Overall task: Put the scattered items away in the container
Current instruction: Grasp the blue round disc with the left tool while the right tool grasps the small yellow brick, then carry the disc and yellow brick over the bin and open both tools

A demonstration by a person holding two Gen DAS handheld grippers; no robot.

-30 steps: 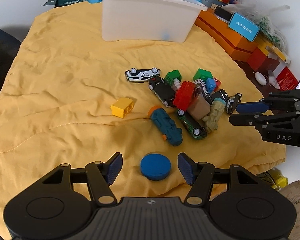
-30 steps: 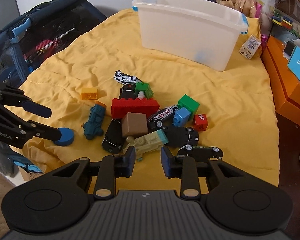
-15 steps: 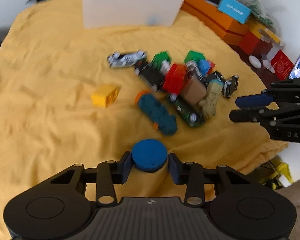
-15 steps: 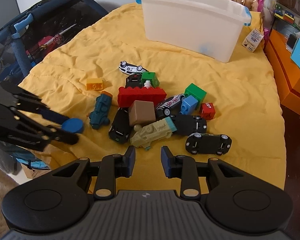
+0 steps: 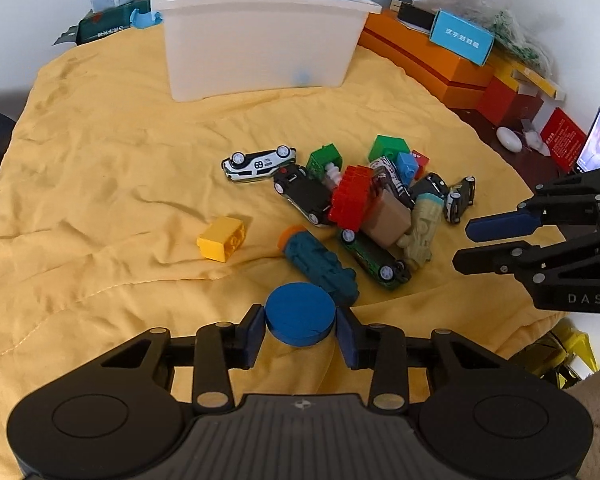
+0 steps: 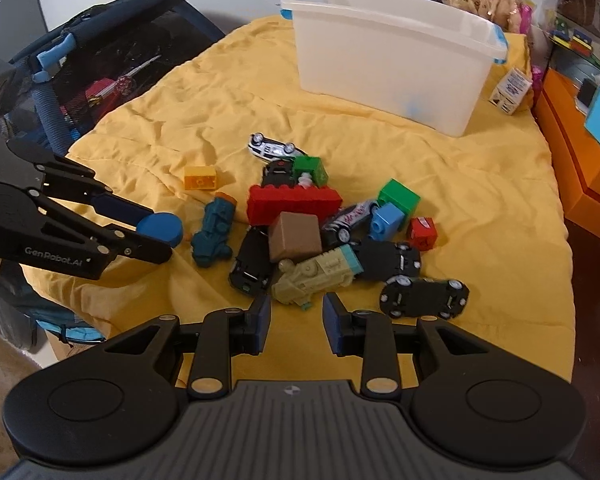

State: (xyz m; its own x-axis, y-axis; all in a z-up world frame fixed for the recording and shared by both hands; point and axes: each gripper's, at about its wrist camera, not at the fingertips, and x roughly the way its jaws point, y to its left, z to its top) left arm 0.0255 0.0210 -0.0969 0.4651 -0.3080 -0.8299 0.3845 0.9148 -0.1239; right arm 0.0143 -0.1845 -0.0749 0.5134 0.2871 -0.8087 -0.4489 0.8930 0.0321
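My left gripper (image 5: 300, 332) has just been closing and now pinches the blue disc (image 5: 300, 314) between its two pads, one on each side of the rim; from the right wrist view the same disc (image 6: 159, 229) sits at the tips of that gripper (image 6: 156, 236). Left of and beyond my left fingers a yellow brick (image 5: 221, 238) lies alone on the yellow cloth (image 5: 100, 184). Just past the disc, nearly touching it, lies a teal toy train (image 5: 320, 266) with an orange end. Further ahead and right of my left fingers is the toy pile: a white car numbered 69 (image 5: 259, 163) on its roof, a black car (image 5: 306, 197), a red brick (image 5: 350, 197), a brown cube (image 5: 387, 220), a green car (image 5: 374, 258), a beige toy train (image 5: 420, 232), green, blue and small red blocks behind. The white container (image 5: 256, 32) stands well beyond the pile, far from both sets of fingers, a blue thing faintly visible through its wall. My right gripper (image 6: 296, 322) has its fingers slightly apart with nothing between them, hanging over bare cloth; the beige train (image 6: 316, 276) is just ahead of the tips, and an upturned black car (image 6: 424, 298) lies right of my right finger. Orange boxes (image 5: 428, 60) line the far right edge.
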